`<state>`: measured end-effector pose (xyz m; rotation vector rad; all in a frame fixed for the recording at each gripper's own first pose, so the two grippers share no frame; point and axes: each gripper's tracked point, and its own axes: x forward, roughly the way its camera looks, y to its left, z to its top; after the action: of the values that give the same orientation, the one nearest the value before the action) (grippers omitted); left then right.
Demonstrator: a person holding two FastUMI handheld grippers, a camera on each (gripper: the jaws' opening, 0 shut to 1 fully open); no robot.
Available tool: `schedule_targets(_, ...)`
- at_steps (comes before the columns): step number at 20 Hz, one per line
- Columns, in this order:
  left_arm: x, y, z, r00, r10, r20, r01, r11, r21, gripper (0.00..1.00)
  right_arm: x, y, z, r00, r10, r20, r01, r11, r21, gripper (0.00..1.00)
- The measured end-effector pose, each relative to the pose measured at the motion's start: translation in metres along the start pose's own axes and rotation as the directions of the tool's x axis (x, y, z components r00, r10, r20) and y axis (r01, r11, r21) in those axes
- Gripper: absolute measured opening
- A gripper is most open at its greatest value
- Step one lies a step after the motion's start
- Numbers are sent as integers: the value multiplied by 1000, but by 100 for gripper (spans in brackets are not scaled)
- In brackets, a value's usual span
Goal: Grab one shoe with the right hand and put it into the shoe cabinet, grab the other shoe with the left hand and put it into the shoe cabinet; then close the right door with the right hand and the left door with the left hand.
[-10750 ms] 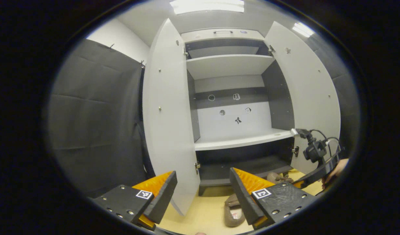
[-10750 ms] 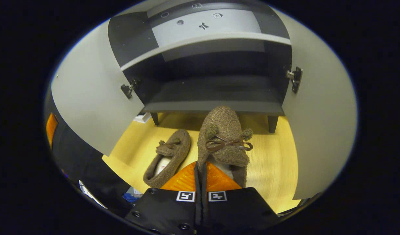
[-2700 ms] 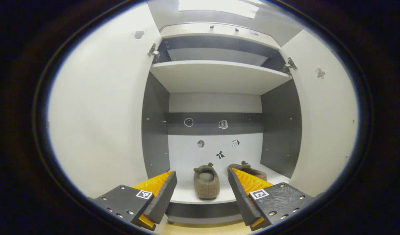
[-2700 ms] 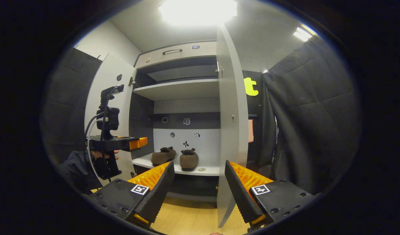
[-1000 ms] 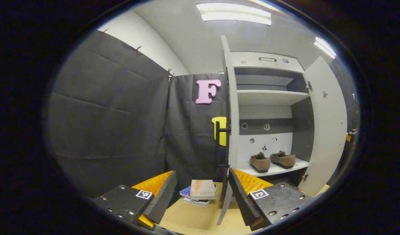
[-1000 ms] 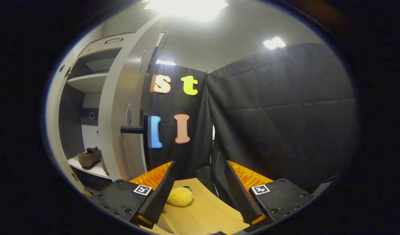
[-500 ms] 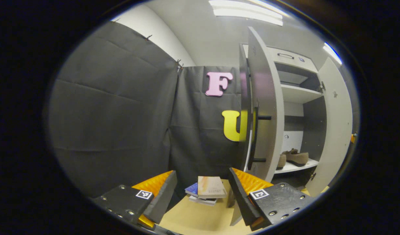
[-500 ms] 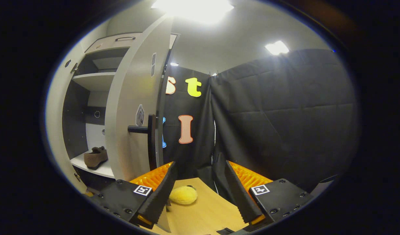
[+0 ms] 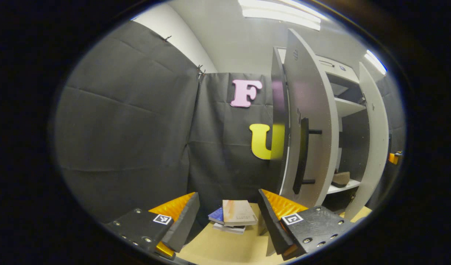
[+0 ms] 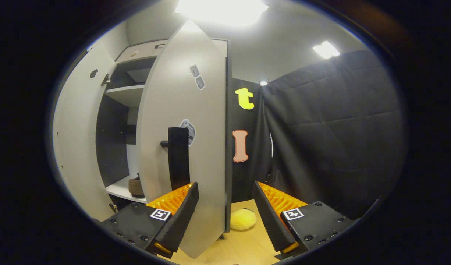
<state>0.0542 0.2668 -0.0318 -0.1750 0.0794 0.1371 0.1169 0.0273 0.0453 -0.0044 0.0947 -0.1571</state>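
Both brown fuzzy slippers (image 9: 341, 179) sitting on the white cabinet shelf (image 9: 339, 188). Right gripper (image 10: 223, 209) spread wide, straddling the grey right door (image 10: 188, 140) edge; left gripper (image 9: 228, 217) spread too, beside the grey left door (image 9: 313, 121). Could easily skid off or clip that black bar handle (image 10: 177, 158).

The shoe cabinet (image 9: 348, 110) stands pale grey outside and dark grey inside, with pale shelves. A brown fuzzy shoe (image 9: 340, 179) rests on the lower shelf (image 9: 341, 187), near its front edge. The left door (image 9: 313, 121) and the right door (image 10: 188, 121), each bearing a black bar handle, both stand partly open, a gap between them.
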Motion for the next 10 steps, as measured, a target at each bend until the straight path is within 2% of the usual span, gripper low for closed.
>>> schedule_targets(1, 1, 1, 0, 1000, -1, -1, 1, 1000, -1, 92, 3, 11, -2, 999, 33, -8, -33, 999, 10, 92)
schedule_targets(3, 4, 5, 1, 1000, -2, 0, 2, 1000, 1, 92, 5, 20, -1, 999, 51, -9, -51, 999, 12, 97)
schedule_targets(6, 7, 4, 2, 1000, -13, 3, 13, 1000, 4, 94, 5, 20, -2, 999, 50, -6, -49, 999, 18, 98)
schedule_targets(7, 10, 3, 2, 1000, -19, 5, 19, 1000, 2, 92, 4, 18, -2, 999, 44, -6, -44, 999, 18, 98)
schedule_targets(10, 23, -4, 9, 999, -32, 15, 33, 999, -7, 94, -2, 4, 0, 1000, 13, -1, -13, 1000, 13, 99)
